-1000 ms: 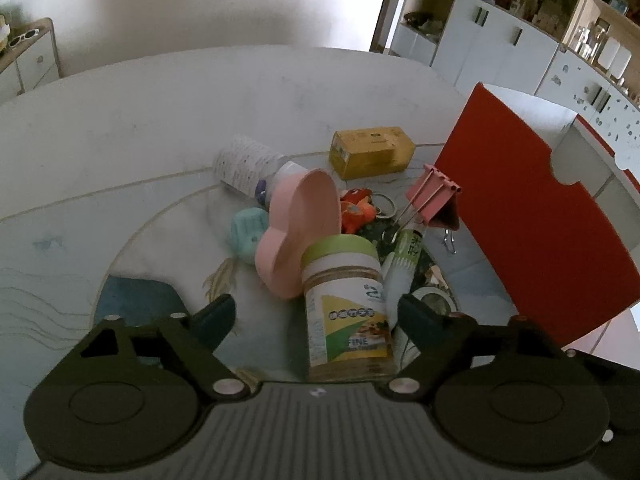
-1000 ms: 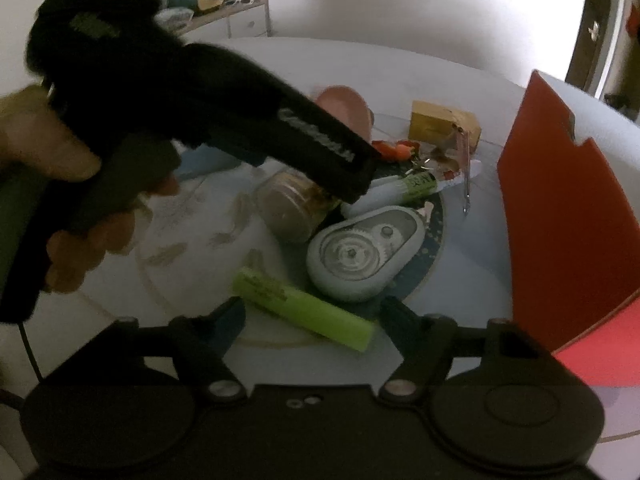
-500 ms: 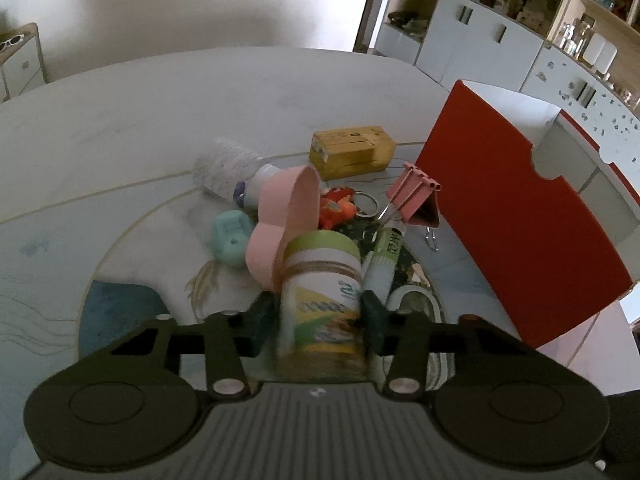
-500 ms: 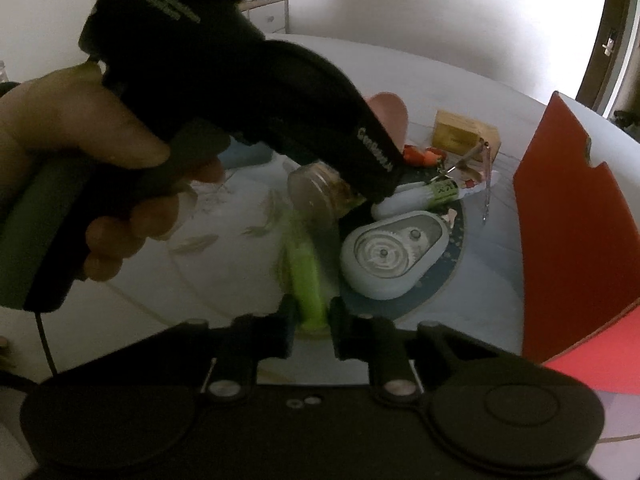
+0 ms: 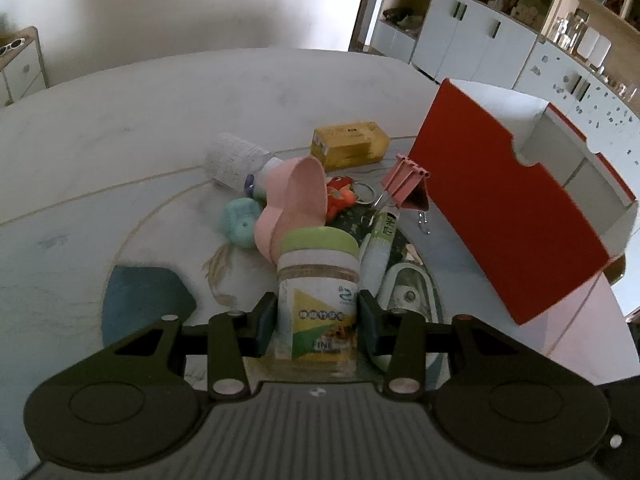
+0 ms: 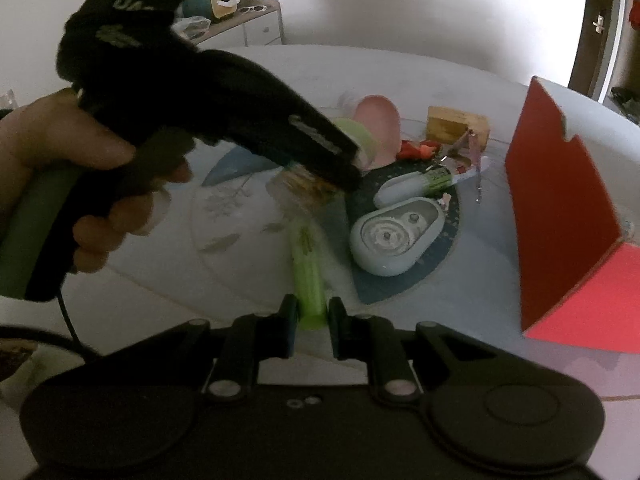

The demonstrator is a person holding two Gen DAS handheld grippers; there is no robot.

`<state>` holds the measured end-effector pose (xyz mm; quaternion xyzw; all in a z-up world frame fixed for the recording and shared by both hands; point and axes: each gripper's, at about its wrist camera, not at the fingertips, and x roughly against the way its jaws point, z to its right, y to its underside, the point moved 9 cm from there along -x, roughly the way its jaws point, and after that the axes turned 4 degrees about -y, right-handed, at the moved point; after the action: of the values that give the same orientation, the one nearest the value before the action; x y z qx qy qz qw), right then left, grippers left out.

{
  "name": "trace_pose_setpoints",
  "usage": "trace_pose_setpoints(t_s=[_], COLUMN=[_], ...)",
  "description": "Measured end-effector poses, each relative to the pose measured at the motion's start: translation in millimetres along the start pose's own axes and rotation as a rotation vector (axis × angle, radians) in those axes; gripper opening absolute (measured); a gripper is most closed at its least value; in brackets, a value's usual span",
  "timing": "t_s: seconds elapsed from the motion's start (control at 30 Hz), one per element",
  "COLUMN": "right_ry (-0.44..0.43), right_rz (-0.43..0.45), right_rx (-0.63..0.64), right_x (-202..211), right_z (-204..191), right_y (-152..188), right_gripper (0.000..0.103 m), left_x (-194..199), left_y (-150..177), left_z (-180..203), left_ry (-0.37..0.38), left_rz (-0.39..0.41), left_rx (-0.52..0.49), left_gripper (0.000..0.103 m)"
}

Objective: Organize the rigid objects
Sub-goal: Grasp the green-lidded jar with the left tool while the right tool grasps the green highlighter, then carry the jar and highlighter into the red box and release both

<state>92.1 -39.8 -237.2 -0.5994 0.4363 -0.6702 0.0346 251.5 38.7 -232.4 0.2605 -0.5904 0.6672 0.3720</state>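
My left gripper (image 5: 318,322) is shut on a clear jar with a green lid (image 5: 318,280), held tilted over the table; the jar also shows in the right wrist view (image 6: 320,176) under the left tool. My right gripper (image 6: 313,328) is shut on a light green tube (image 6: 307,276), lifted off the table. A pile lies beyond: a pink heart-shaped case (image 5: 296,204), a teal eraser-like piece (image 5: 240,222), a white bottle (image 5: 236,162), a yellow box (image 5: 350,148), a pink binder clip (image 5: 408,182), an orange keyring toy (image 5: 340,200), a green-and-white tube (image 5: 380,246) and a grey tape dispenser (image 6: 394,240).
A red open box (image 5: 516,216) stands at the right of the pile, also seen in the right wrist view (image 6: 560,208). The round pale table (image 5: 120,140) stretches left and back. White cabinets (image 5: 480,48) stand behind. The person's hand (image 6: 80,168) holds the left tool.
Both grippers closed: the left on the jar, the right on the green tube. The tube turned from lying across to pointing away and rose; the jar tipped and lifted.
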Motion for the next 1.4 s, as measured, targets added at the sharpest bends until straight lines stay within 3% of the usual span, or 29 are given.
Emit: trace_pose_setpoints(t_s=[0.4,0.73,1.03,1.4], right_ry=[0.062,0.173,0.286,0.395], right_rz=[0.084,0.213,0.316,0.364], right_rx=[-0.023,-0.087,-0.154,-0.239], right_x=[46.3,107.3,160.7,189.8], right_z=[2.9,21.4,55.9,117.6], right_y=[-8.7,-28.1,-46.9,-41.8], right_gripper=[0.015,0.015,0.015,0.015], left_x=[44.4,79.6,113.3,120.8], left_y=[-3.8,-17.7,-42.2,-59.6], left_z=[5.0,22.5,55.0,103.7], left_ry=[0.018,0.055,0.117,0.192], left_rz=[0.048,0.098,0.146,0.164], left_rx=[-0.029,-0.057,-0.111,-0.17], left_gripper=[0.042,0.042,0.042,0.042])
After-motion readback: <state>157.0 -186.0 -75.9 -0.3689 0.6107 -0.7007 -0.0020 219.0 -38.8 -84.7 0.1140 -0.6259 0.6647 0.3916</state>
